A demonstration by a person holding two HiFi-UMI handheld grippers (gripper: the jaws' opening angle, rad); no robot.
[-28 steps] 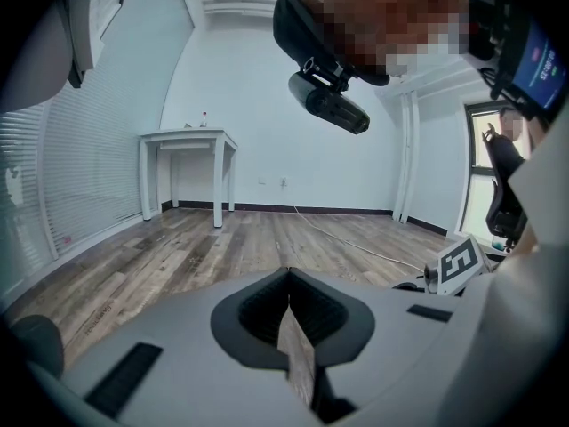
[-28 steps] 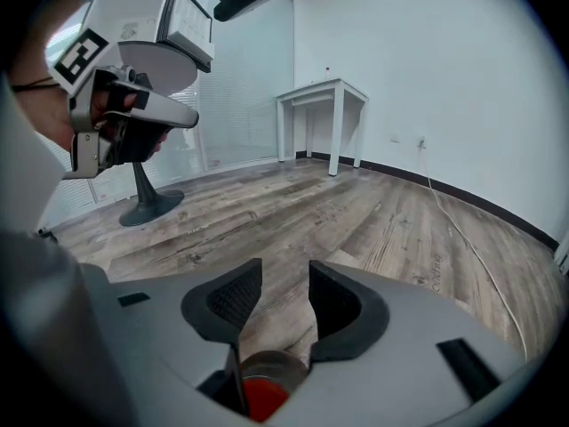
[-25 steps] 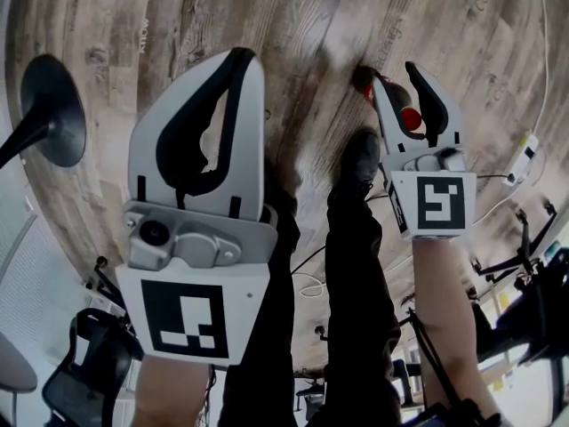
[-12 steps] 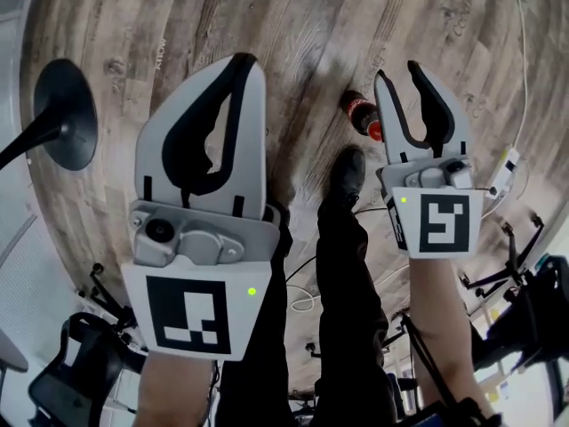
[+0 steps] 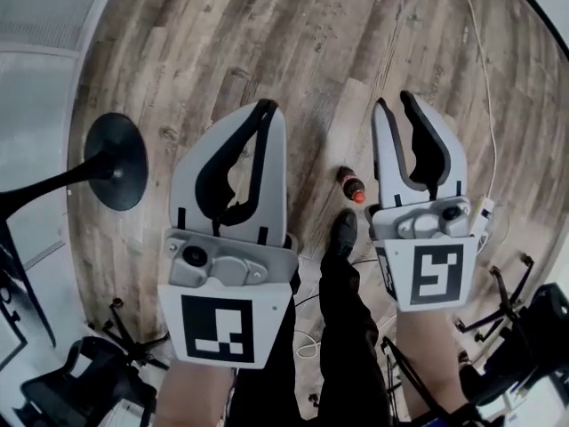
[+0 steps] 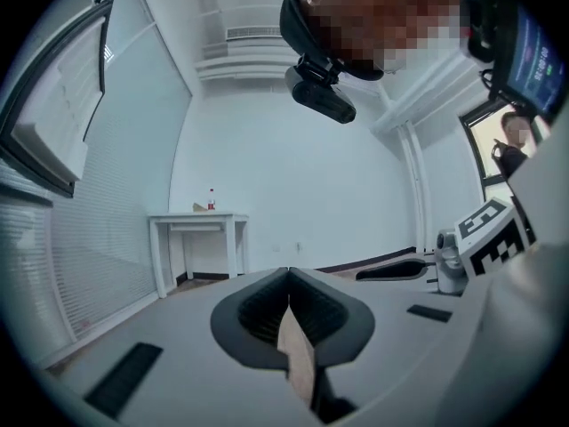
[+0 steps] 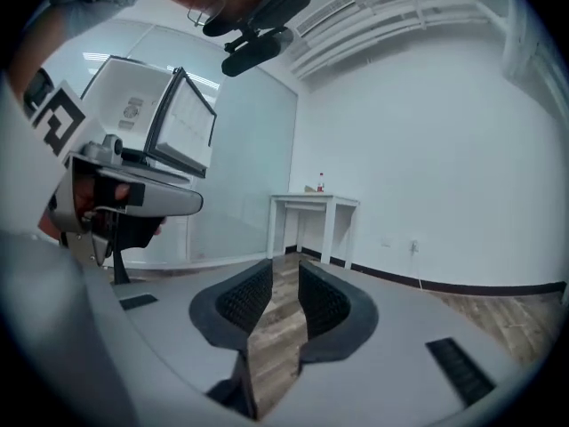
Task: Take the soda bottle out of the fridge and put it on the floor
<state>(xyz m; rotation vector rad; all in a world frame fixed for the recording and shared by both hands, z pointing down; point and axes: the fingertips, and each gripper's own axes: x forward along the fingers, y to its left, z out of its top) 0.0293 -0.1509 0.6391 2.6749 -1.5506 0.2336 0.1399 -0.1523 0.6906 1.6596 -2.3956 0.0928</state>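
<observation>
Soda bottle (image 5: 352, 186): on the wooden floor (image 5: 267, 43), red cap showing; it looks upright, though the steep head view leaves that unsure
Bottle's contact: touched by neither tool; it is just ahead of the person's shoe (image 5: 342, 234), apart from it
Task stage: judged finished, since the bottle rests on the boards by its own weight
Right hand-held gripper (image 5: 394, 103): jaws partly spread and just now closing, with only floorboards between the ribbed pads (image 7: 324, 305); it hangs high above the bottle and slightly to its right, likely clear so as not to tip it
Left hand-held gripper (image 5: 267, 107): tips pressed together with nothing between them; held beside the other, seemingly idle, as one tool is enough for a single bottle
Placement: close to the feet, probably the easiest spot to reach down to
Further out: a black round stand base (image 5: 118, 160) well to the left, a white cable (image 5: 484, 105) along the right
Risk: a step of the shoe could knock the bottle over
</observation>
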